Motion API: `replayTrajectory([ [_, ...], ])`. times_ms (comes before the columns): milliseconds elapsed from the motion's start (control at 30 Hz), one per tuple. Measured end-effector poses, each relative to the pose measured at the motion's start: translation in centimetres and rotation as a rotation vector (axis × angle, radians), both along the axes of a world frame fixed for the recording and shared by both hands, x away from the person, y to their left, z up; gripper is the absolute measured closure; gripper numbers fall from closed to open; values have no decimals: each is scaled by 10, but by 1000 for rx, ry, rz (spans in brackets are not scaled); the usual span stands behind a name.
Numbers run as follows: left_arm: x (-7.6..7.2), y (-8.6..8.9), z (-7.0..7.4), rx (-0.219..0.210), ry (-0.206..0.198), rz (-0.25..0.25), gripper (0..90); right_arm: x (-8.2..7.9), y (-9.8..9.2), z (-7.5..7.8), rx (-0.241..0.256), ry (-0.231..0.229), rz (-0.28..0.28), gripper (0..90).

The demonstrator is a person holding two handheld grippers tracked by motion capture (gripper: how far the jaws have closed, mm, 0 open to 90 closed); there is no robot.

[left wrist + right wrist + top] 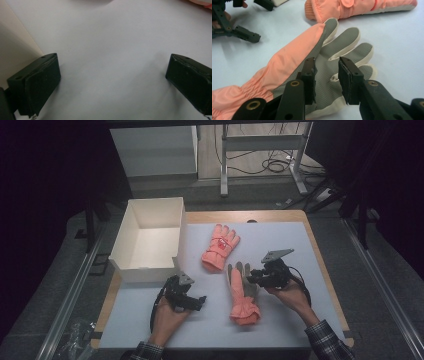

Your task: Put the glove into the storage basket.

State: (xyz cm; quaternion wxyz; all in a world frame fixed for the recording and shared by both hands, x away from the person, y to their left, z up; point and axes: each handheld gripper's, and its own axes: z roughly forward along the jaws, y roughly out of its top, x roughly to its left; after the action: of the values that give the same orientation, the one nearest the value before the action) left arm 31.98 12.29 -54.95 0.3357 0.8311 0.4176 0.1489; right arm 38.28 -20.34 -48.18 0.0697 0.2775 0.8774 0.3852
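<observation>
In the high view, the person's two hands come in at the bottom edge. The left hand-held gripper rests on the counter just in front of the white box. The right hand-held gripper sits at the near glove, palm up; the far glove lies just beyond it.

In the left gripper view, the jaws stand wide apart over bare counter, holding nothing.

In the right gripper view, the right hand-held gripper hovers part open over the near glove's grey palm, not clamped. The far glove lies behind.
</observation>
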Motion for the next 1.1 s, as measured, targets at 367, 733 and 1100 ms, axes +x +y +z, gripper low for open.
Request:
replayTrajectory([
  [367, 0, 0, 0, 0, 0, -1, 0, 13, 8, 12, 20, -27, -31, 620],
  [733, 0, 0, 0, 2, -1, -2, 0, 30, 22, 15, 16, -50, -63, 515],
  [1100, 0, 0, 0, 0, 0, -1, 0, 51, 37, 15, 37, -44, -125, 435],
])
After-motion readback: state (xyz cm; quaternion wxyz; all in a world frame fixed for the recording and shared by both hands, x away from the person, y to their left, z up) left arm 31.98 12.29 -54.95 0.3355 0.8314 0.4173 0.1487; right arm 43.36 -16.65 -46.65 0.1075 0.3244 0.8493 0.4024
